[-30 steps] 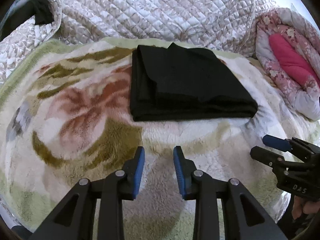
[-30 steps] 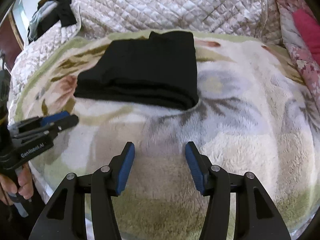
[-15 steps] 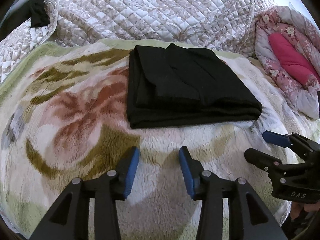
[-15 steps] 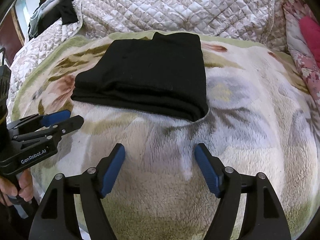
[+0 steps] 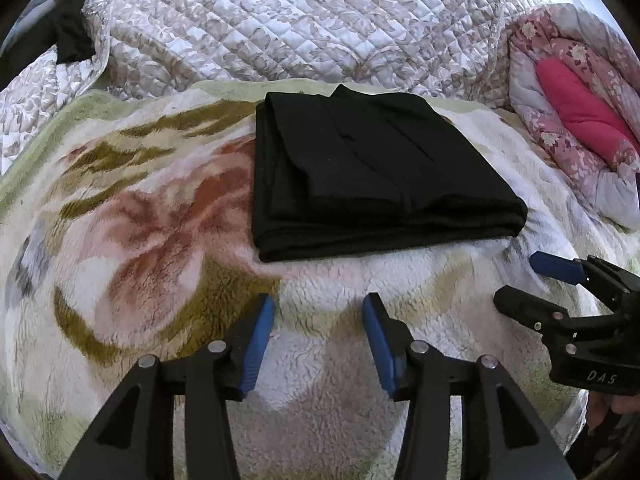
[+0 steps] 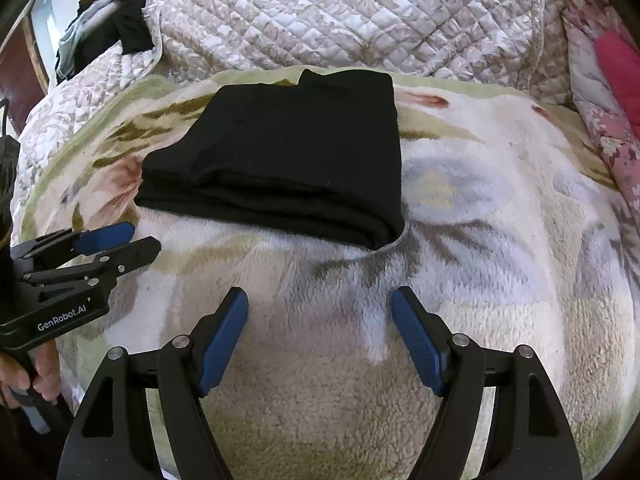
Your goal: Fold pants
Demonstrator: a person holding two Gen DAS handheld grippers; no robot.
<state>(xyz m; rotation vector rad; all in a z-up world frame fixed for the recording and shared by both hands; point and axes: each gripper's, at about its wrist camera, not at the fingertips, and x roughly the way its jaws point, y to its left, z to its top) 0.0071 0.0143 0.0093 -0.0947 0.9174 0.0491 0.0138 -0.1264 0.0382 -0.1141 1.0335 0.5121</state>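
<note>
The black pants (image 5: 372,176) lie folded into a flat rectangle on the floral fleece blanket (image 5: 140,240); they also show in the right wrist view (image 6: 288,160). My left gripper (image 5: 319,320) is open and empty, just short of the pants' near edge. It also shows at the left of the right wrist view (image 6: 120,240). My right gripper (image 6: 320,316) is open and empty, near the pants' right corner. It appears at the right of the left wrist view (image 5: 520,280).
A quilted beige-and-white cover (image 5: 300,20) rises behind the blanket. A pink floral duvet (image 5: 580,120) is bundled at the right. Dark clothes (image 6: 116,28) hang at the far left. The blanket's near edge drops off below the grippers.
Both grippers' jaws have opened wider. Both have drawn back and tilted a little, so the pants sit slightly lower in each view. The pants have not moved.
</note>
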